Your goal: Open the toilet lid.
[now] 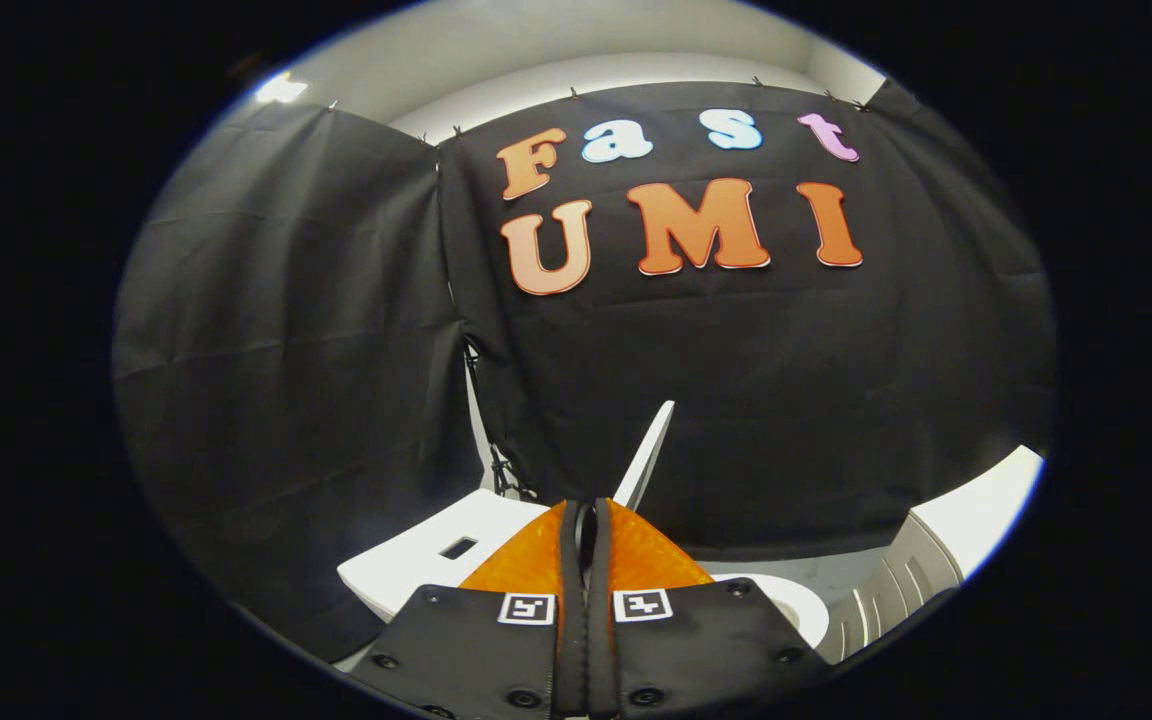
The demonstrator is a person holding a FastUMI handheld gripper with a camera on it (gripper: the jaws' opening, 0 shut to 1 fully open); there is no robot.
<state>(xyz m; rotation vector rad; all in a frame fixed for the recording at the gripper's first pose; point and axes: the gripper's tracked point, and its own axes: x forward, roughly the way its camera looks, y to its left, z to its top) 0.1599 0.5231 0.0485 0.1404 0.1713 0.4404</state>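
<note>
Toilet lid (pixel 648 452) stood raised, edge-on, just beyond the fingertips, above the white bowl rim (pixel 786 598). Gripper (pixel 586 512) was clenched, its orange fingers (pixel 526 562) pressed together on nothing. Lifting looked nearly finished; next move, by my judgement, calls for backing away without knocking it down.

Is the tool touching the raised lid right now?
Cannot tell. In the gripper view the tool has its fingers closed together, and the white lid's edge rises just beyond their tips; the tips hide any contact or gap.
</note>
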